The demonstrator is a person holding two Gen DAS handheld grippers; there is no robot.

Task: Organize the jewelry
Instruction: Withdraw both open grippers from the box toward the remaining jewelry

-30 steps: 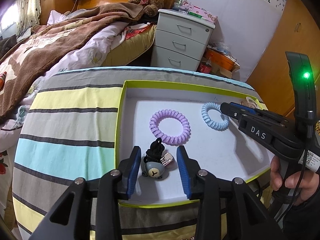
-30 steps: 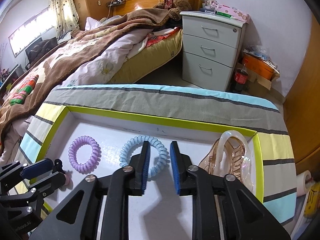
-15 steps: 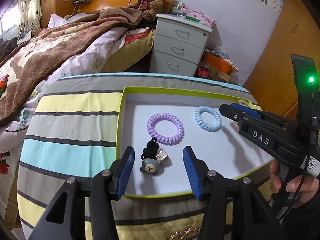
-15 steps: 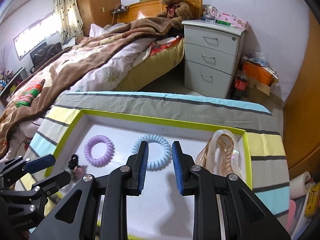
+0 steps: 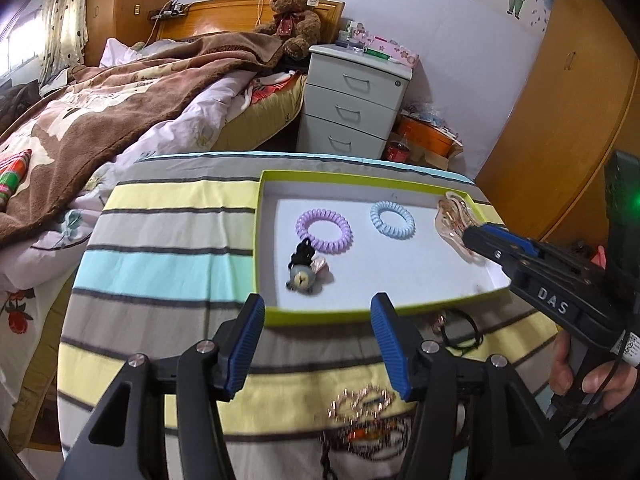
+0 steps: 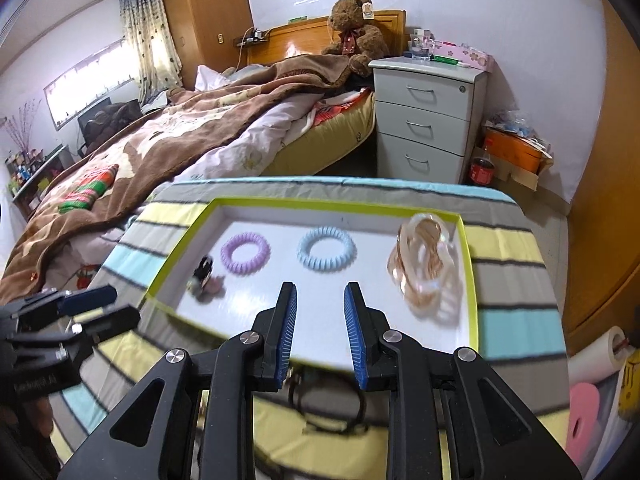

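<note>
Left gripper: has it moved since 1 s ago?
Yes. The left gripper has backed out of the tray, off the bear charm, now open over the striped cloth.

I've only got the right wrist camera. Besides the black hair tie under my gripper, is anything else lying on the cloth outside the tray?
Observer: Yes. The left wrist view shows a gold sparkly piece on the cloth, under the left gripper and on the near side of the tray.
Operator: Is the left gripper holding anything?
Observer: No. It is wide open and empty, with its fingertips at the tray's near rim.
Operator: The small thing by the purple ring is blurred for me.
Observer: It is a grey bear-face charm on a black elastic, lying close against the purple coil hair tie.
</note>
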